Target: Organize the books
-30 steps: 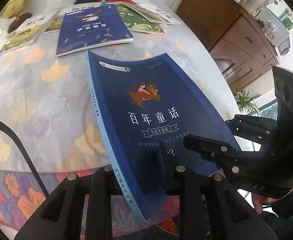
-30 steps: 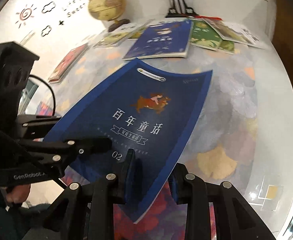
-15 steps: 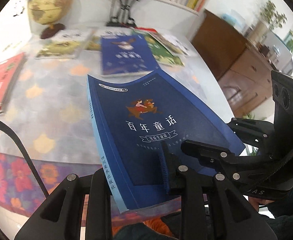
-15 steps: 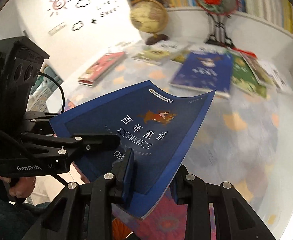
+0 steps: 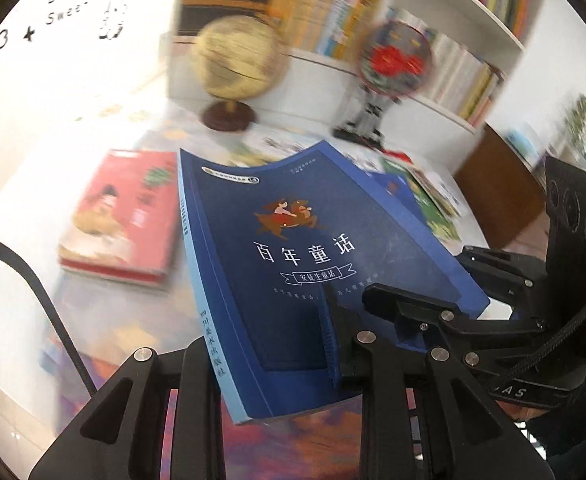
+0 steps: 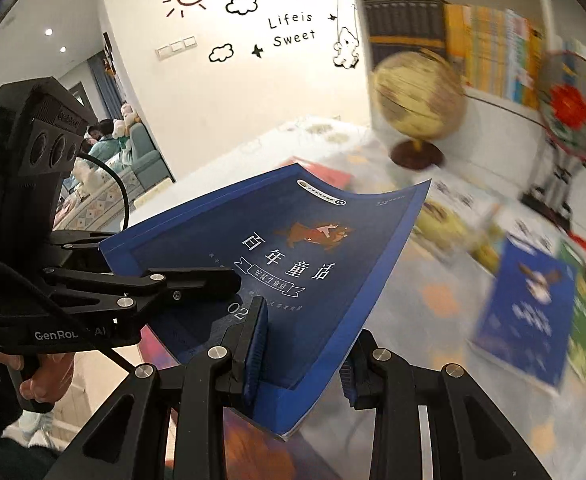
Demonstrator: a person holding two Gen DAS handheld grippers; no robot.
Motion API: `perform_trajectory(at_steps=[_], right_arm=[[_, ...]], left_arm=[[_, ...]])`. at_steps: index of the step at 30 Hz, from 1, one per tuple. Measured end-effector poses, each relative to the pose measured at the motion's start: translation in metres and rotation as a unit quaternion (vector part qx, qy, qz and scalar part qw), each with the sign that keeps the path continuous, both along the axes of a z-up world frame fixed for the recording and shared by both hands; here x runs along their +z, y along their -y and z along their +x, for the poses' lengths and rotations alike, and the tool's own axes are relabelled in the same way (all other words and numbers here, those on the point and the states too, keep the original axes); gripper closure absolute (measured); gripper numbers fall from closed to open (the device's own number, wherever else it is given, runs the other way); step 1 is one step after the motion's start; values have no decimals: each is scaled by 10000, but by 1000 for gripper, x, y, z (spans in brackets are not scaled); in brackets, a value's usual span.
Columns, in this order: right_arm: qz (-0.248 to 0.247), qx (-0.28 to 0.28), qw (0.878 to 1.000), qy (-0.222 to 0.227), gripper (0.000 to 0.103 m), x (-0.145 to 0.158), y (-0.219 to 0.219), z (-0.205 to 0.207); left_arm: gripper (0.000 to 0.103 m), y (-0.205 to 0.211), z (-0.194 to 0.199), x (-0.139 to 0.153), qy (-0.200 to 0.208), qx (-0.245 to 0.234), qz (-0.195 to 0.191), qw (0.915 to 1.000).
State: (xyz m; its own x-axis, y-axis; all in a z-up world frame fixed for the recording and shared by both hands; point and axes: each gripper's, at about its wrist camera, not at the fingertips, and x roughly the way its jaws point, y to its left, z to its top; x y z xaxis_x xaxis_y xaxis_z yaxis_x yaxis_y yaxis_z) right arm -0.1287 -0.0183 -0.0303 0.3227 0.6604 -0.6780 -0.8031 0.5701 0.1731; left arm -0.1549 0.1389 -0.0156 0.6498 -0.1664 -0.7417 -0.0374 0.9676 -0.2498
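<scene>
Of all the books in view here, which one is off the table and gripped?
The dark blue book with the rider picture and white title, clamped by both the left gripper and right gripper. The red book and the others lie flat on the table.

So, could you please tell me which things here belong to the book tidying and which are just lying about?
Part of the job:
- dark blue book, clamped by left gripper and right gripper
- red book
- blue book on the table
- bookshelf

Just lying about:
- globe
- round fan on a stand
- wooden cabinet
</scene>
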Motion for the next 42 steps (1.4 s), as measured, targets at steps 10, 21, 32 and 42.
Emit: perform_trajectory(at_steps=[10, 21, 32, 42], right_arm=[[32, -295, 9995, -67, 71, -9, -151, 57], [-119, -762, 9964, -337, 70, -35, -220, 108], [-190, -1039, 9868, -1229, 70, -75, -227, 133], [-350, -1039, 9801, -1653, 69, -101, -228, 121]], left_arm=[[79, -144, 63, -19, 39, -3, -106, 9999], [79, -208, 119, -53, -137, -157, -437, 9988], [71, -228, 123, -100, -628, -76, -979, 9932], [71, -253, 96, -128, -1008, 480, -1348, 9846]])
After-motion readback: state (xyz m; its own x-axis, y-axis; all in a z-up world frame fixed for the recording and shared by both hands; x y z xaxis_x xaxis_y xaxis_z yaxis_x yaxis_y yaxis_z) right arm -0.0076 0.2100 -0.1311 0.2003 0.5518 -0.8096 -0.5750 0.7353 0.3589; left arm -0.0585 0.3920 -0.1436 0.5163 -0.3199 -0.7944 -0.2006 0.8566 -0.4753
